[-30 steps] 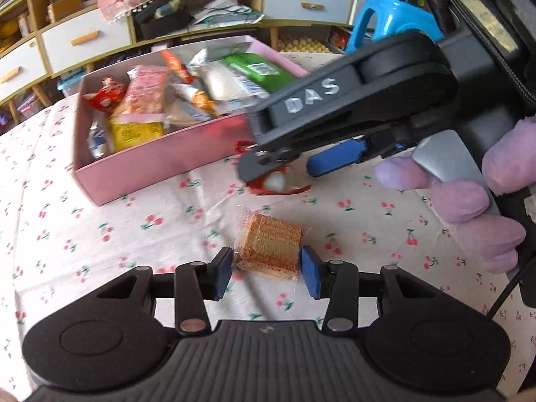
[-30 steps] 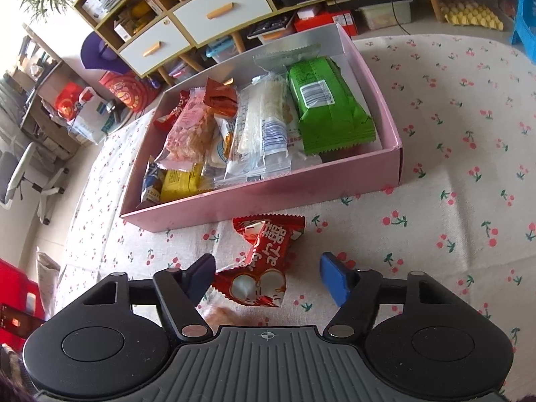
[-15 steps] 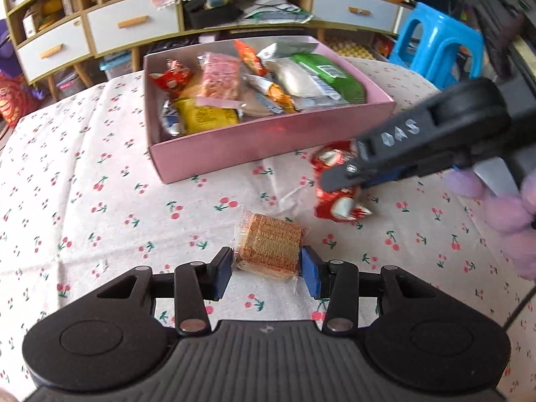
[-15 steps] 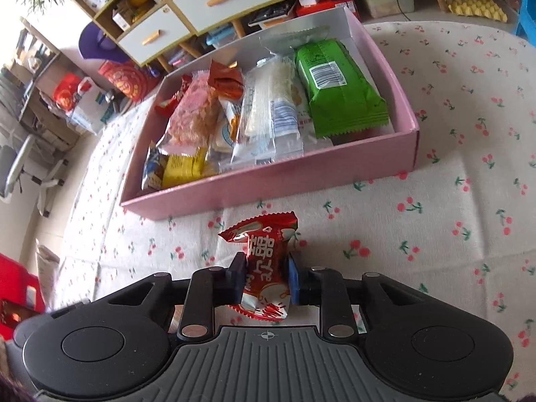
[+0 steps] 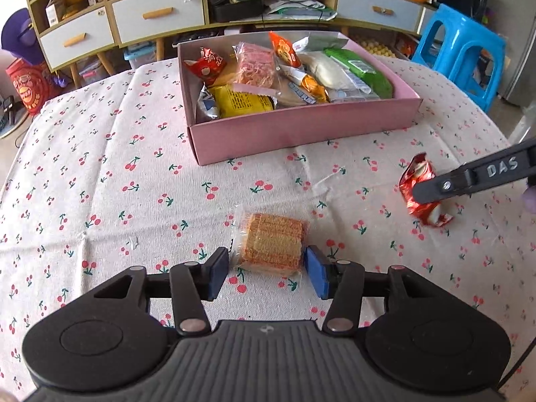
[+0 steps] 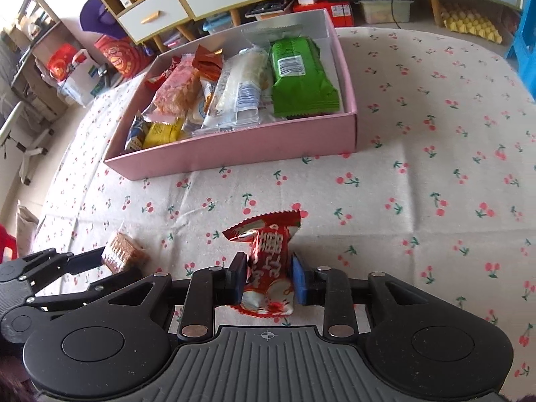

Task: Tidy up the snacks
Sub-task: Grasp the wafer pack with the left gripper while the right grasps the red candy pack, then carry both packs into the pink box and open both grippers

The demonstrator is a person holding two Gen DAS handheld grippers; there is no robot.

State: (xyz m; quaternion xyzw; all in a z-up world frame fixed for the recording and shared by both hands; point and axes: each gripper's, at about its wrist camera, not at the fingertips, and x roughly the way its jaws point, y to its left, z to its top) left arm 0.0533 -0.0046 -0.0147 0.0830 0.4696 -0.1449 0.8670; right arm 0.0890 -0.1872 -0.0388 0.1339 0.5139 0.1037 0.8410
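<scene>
1. Since a second ago the right gripper (image 6: pixel 267 279) has closed from wide open onto the red snack packet (image 6: pixel 267 261) and carried it away from the pink box (image 6: pixel 234 149); in the left wrist view the packet (image 5: pixel 422 190) has gone from just in front of the box to the far right of the table.
2. The left gripper (image 5: pixel 267 268) has kept its place around the clear-wrapped wafer biscuit (image 5: pixel 269 244), its blue pads (image 5: pixel 217 272) just outside the wrapper on both sides, narrowly parted and not visibly squeezing it. The wafer lies on the cherry-print tablecloth (image 5: pixel 110 181).
3. The right wrist view alone shows the red packet upright and pinched at its waist between the two pads, its crimped top flaring above them. It also shows the left gripper's fingers (image 6: pixel 83 259) from the side, flanking the wafer (image 6: pixel 122 251).
4. The left wrist view alone shows the right gripper's arm reaching in from the right edge and covering part of the packet.
5. Farther back, the pink box sits on the cloth packed with snacks, among them a green packet (image 6: pixel 299 77) and a yellow packet (image 5: pixel 243 100).
6. Behind the table, both views show a drawer cabinet (image 5: pixel 157 20), and the left wrist view a blue plastic stool (image 5: pixel 464 47).
</scene>
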